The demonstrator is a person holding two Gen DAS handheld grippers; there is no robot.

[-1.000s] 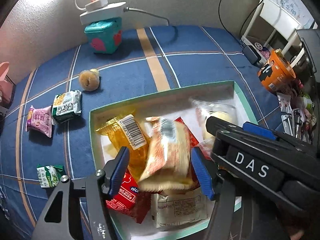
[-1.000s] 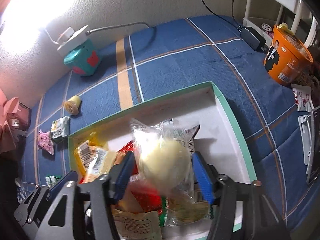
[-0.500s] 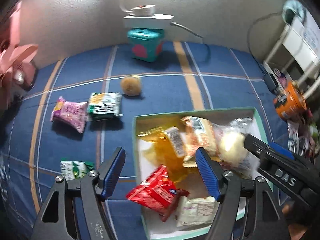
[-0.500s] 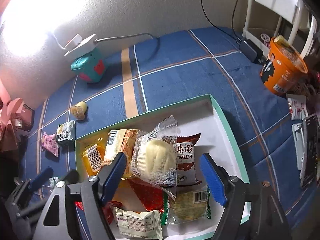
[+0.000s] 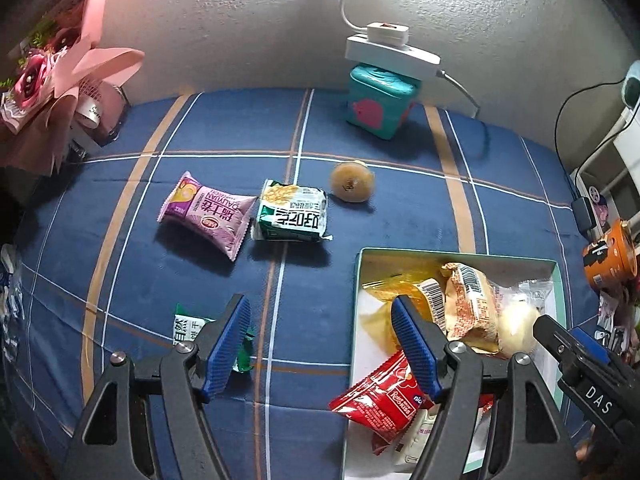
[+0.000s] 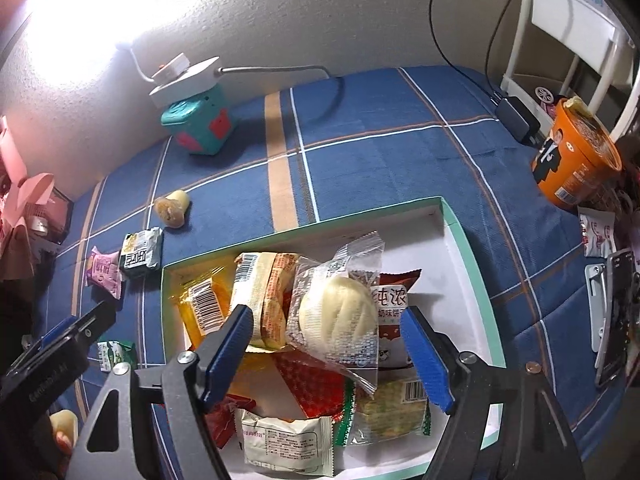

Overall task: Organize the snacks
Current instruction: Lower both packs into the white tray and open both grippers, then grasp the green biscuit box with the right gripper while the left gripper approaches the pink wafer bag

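A teal-rimmed white box holds several snack packs. My left gripper is open and empty, over the blue cloth at the box's left edge. Its left finger partly hides a small green pack. Farther off lie a purple pack, a green-white pack and a round pastry. My right gripper is open above the box. A wrapped white bun lies loose on the other packs, beyond its fingertips. An orange-white pack rests beside the bun.
A teal cube with a white power strip on top stands at the wall. An orange cup of noodles and a charger sit at the cloth's right edge. A pink bouquet is at the far left.
My left gripper let go of the orange-white pack in the box and swung left, out over the cloth. My right gripper opened off the bun, which now lies in the box.
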